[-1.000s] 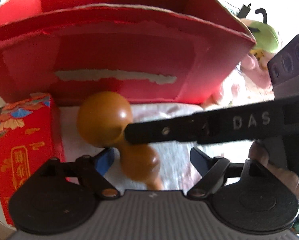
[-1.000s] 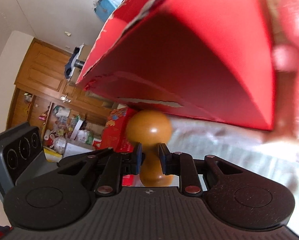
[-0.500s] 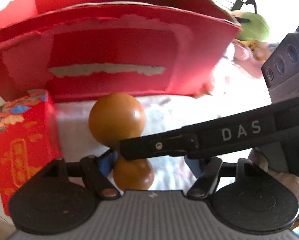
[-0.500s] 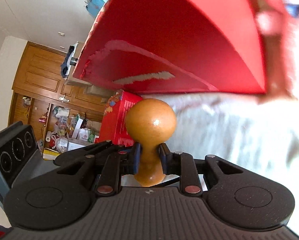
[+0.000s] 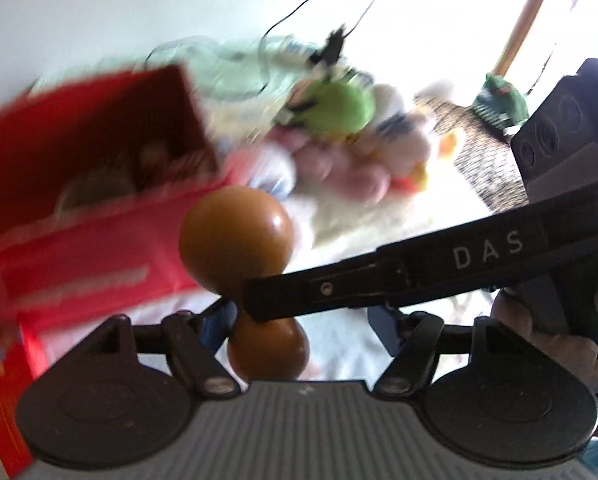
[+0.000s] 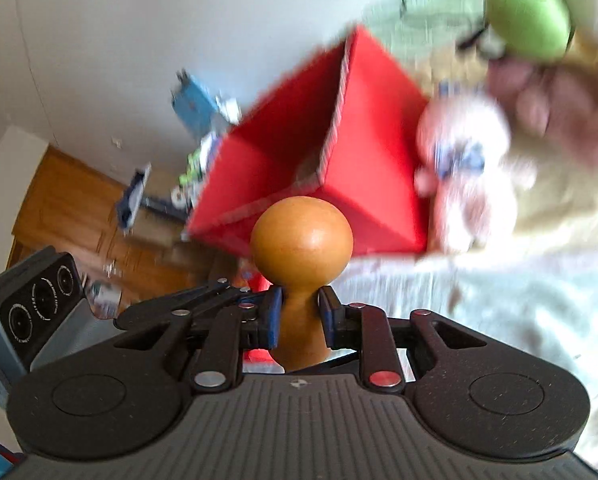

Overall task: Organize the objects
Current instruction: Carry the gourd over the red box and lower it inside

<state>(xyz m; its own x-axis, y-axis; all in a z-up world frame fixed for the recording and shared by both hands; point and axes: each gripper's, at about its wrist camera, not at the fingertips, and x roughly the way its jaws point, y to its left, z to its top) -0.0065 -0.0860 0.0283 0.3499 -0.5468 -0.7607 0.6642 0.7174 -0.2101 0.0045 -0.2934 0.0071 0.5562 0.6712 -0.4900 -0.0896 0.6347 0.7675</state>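
1. Far left of the left wrist view: red cardboard box (image 5: 95, 184), open top now showing with blurred things inside; half a second ago only its front wall faced the camera, low and close. Smaller red patterned box (image 5: 3, 364) at the left edge.
2. Centre left: wooden gourd (image 5: 239, 240), lifted since then from beside the box front to about rim level, pinched at its narrow waist. Judged: a carry toward the box opening, drop not yet made.
3. Left hand-held gripper (image 5: 299, 320): wide open, holding nothing; gourd's lower bulb sits between its fingers, close by the left blue pad (image 5: 219, 320), contact unclear.
4. Right of centre: right hand-held gripper (image 6: 301, 312), reaching in from the right, closed tight on the gourd's neck; big bulb ahead of the fingertips, small bulb behind.
5. Further right: heap of plush toys, green one (image 5: 335, 108) on top, on the white-covered surface (image 6: 519, 300) beside the box.
6. Heavy blur in both views; fast motion likely.
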